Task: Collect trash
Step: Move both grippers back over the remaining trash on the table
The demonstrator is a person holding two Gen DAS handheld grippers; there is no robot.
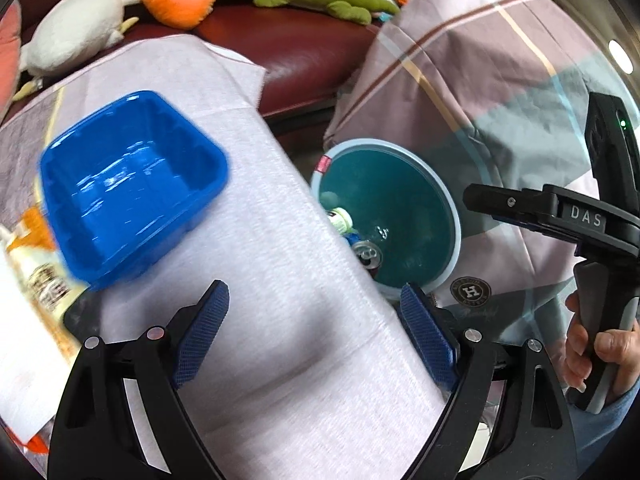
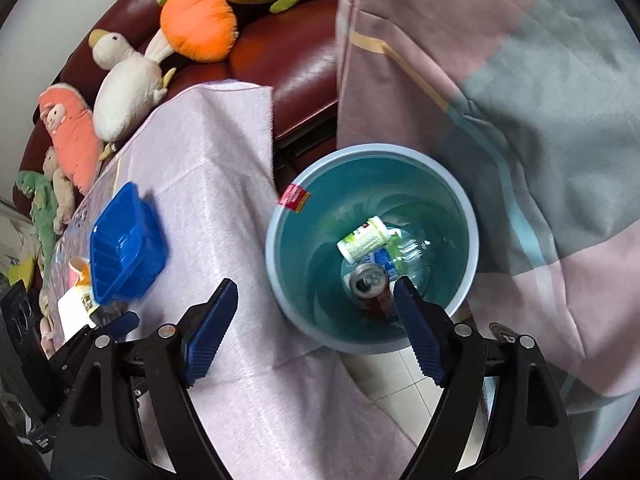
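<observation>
Both tools, left tool (image 1: 314, 320) and right tool (image 2: 316, 316), gape empty (nothing between pads); bin (image 2: 468, 216) ahead of right holds can (image 2: 366, 280).

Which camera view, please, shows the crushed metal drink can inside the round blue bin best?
The right wrist view: the crushed metal drink can lies in full sight at the round blue bin's bottom. In the left wrist view the cloth-covered table edge partly hides it.

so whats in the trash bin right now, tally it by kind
In the bin, seen from the right wrist:
white plastic bottle: 1
clear plastic bottle: 1
drink can: 1
blue-and-white piece, kind unclear: 1
Total: 4 visible; anything underneath is hidden.
</observation>
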